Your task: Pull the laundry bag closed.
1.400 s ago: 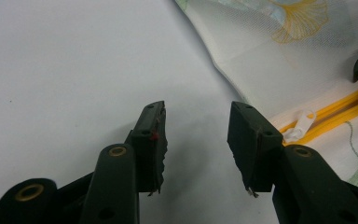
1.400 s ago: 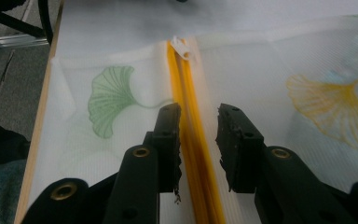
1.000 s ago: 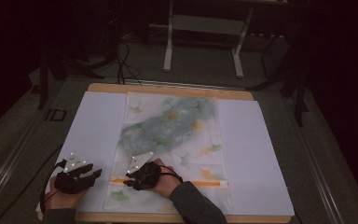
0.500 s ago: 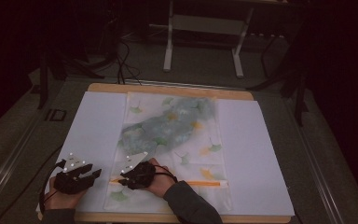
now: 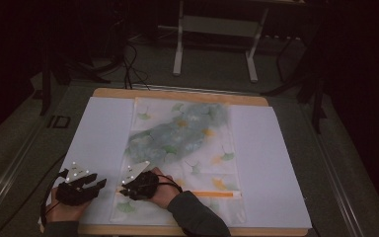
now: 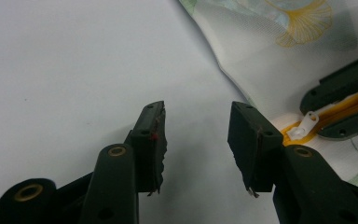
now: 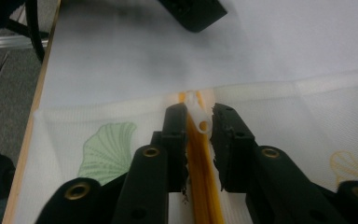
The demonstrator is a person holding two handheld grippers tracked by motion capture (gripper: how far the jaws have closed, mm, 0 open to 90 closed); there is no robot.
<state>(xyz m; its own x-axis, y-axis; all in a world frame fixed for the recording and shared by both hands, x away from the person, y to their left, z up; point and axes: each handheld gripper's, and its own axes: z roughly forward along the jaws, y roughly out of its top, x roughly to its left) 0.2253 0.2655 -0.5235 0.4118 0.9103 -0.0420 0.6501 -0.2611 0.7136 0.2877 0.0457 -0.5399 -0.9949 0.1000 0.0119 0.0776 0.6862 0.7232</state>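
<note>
At the near edge of the table, the person's two forearms are coming in side by side. The left tool is resting at about seven o'clock on the white sheet, its jaws standing spread over bare paper with nothing between them; in the left gripper view they are pointing toward the edge of the printed cloth. Just to its right, the right tool is lying low over the near left corner of the mesh bag, which is spread flat down the middle of the table. In the right gripper view, its jaws have just been closing and are now sitting either side of the white zipper pull at the end of the orange zipper; the pull is between the pads, close to both, but I cannot tell whether they are pressing it yet. Farther up, toward twelve o'clock, the bag's leaf print is showing over a greyish bundle inside. Beyond the table, a metal stand is standing on the dark floor.
</note>
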